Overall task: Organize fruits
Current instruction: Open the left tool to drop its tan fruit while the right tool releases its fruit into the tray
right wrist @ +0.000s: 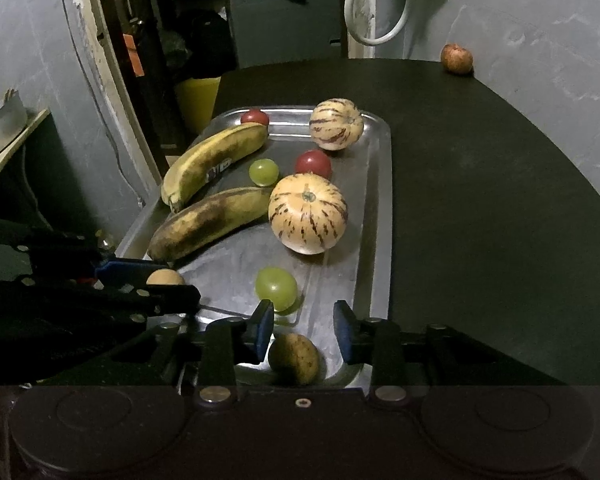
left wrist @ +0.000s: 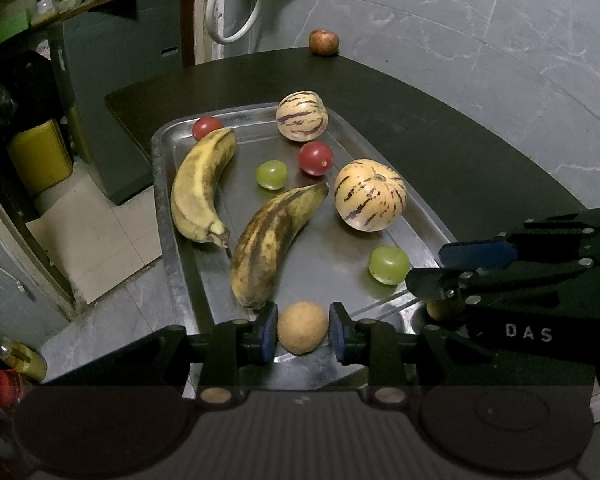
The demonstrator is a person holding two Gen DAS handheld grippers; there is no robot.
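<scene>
right hand-held gripper point(right wrist: 302, 330) | jaws apart | over brown fruit point(right wrist: 294, 358) | tray point(right wrist: 380, 216)
</scene>
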